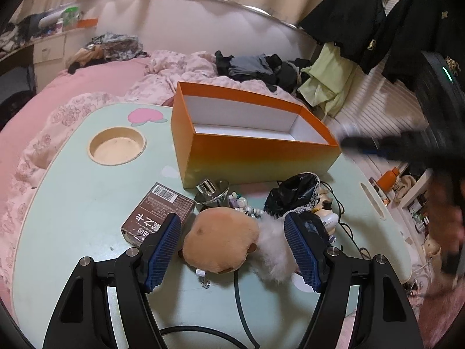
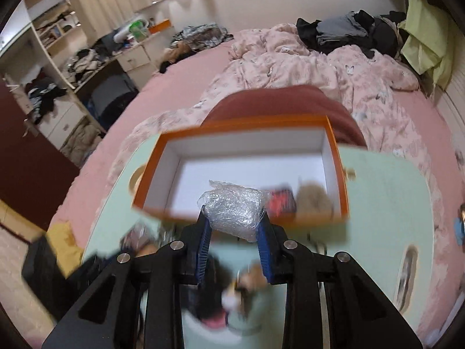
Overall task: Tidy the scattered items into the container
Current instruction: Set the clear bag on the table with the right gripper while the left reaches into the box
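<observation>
The step in hand is a carry: the right hand-held gripper (image 2: pixel 234 226) is clenched on a clear crinkled plastic bundle (image 2: pixel 232 213), pads pressing its two sides, and holds it just above the near long wall of the orange box (image 2: pixel 244 125), which stands toward the far edge of the pale green table (image 2: pixel 383 203). The blur in the right wrist view suggests the hand is in mid travel. The bundle is a squat lump whose long axis runs across the jaws, roughly parallel to the box's long walls, with a twisted tail of film pointing up and to the far left. The box lies with its long axis along the far edge of the table; a red item and a tan one already seem to sit at its right end, though blur hides what they are. The next move probably calls for carrying the bundle on past the near wall, over the bare white floor at the middle or left of the box, then letting go low enough that the light film does not catch on the rim. The left hand-held gripper (image 1: pixel 232 247) is released, its jaws standing wide either side of a tan plush toy (image 1: pixel 221 235) near the table's near edge, pads not touching it, with a brown carton (image 1: pixel 158 212) just beside its left finger.
</observation>
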A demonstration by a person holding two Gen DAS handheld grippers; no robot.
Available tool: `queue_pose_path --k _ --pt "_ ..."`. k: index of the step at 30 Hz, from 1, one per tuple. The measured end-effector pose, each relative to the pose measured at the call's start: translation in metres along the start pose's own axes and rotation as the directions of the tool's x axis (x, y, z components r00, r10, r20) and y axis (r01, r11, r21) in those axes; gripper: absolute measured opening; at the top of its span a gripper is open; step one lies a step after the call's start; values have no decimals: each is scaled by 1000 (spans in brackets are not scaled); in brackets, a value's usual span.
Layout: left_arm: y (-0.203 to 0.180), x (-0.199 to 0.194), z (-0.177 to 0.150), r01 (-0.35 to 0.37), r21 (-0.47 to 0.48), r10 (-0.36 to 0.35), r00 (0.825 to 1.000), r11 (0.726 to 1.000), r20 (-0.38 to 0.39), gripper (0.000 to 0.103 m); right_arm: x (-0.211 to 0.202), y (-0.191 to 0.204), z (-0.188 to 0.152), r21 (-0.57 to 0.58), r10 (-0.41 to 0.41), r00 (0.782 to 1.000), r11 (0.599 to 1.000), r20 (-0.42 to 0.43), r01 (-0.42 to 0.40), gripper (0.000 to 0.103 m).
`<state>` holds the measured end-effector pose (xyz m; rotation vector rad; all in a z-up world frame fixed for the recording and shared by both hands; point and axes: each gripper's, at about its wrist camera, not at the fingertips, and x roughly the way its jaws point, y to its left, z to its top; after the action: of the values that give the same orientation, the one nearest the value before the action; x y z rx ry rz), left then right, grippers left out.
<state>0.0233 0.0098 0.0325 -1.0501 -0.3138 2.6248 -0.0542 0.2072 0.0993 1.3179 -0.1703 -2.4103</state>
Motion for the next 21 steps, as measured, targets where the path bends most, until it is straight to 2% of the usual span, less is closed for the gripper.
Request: queue_pose_path --k 2,5,9,11,13,15,17,19,20,21 --pt "-2 0 4 2 -5 -2 1000 1000 0 73 1 -9 -25 27 18 1000 999 -15 -18 31" --pt "-7 -4 13 6 2 -6 1000 1000 2 73 8 -19 -55 41 -6 999 999 -32 7 31" --pt "-21 -5 37 -45 51 46 999 998 -12 73 22 -24 -77 29 -22 998 999 -54 24 32" --pt "-28 -6 52 -26 69 27 1000 997 -13 73 30 -27 -80 57 6 998 998 -70 -2 32" --pt "-36 -4 71 24 74 -21 999 997 -38 74 31 -33 -84 90 38 996 995 -75 -31 32" --pt "-43 2 91 52 66 -47 995 996 -83 77 32 -36 -85 114 56 996 992 -68 -48 35" --pt "-50 13 105 51 50 -44 989 997 -143 81 29 -39 -83 133 76 995 989 -72 -66 35" --pt "-61 34 119 45 41 -33 969 998 -243 85 21 -41 -81 144 89 995 986 -49 -81 35" --pt "-68 47 126 56 49 -38 953 997 -301 85 17 -42 -82 149 91 995 985 -32 -86 35" --pt "-73 56 130 68 50 -47 943 996 -330 85 13 -43 -81 151 91 996 985 -15 -87 41"
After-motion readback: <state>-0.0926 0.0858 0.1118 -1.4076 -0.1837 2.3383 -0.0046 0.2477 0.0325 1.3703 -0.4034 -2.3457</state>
